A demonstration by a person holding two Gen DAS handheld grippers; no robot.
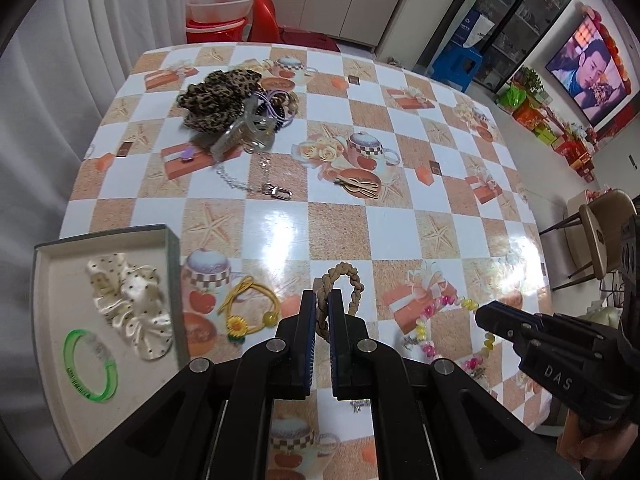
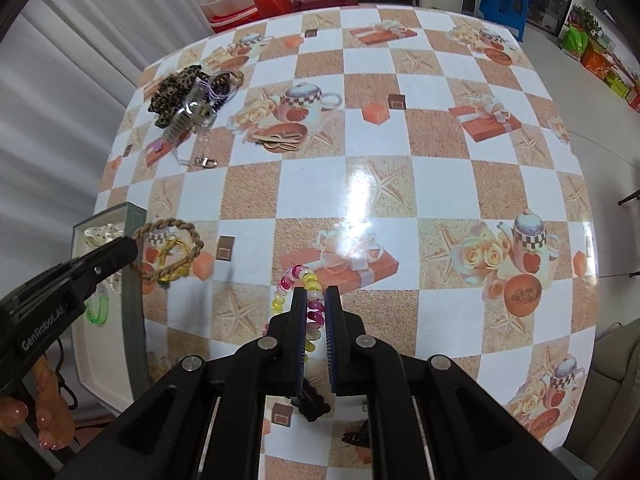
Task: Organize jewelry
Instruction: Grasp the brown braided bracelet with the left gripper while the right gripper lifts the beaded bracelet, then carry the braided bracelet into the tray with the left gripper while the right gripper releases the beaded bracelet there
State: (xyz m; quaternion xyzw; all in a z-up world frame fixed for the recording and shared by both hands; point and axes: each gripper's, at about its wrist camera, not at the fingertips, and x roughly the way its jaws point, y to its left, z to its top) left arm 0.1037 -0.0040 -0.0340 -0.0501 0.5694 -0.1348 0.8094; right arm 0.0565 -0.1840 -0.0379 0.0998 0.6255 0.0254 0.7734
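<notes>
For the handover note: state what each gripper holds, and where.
Left gripper: braided rope bracelet, pinched on its side. Right gripper: pastel spiral bracelet, likewise.

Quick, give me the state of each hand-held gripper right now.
Left hand-held gripper: shut on the braided rope bracelet.
Right hand-held gripper: shut on the pink and yellow spiral hair tie.

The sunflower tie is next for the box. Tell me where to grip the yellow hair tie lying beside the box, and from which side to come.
Grip the yellow hair tie on its plain elastic loop at the far end, away from the sunflower charm. Come straight down from above: it lies flat on the table, so pads can straddle the thin cords there. The box wall stands close on its left, so keep the jaws off that side.
</notes>
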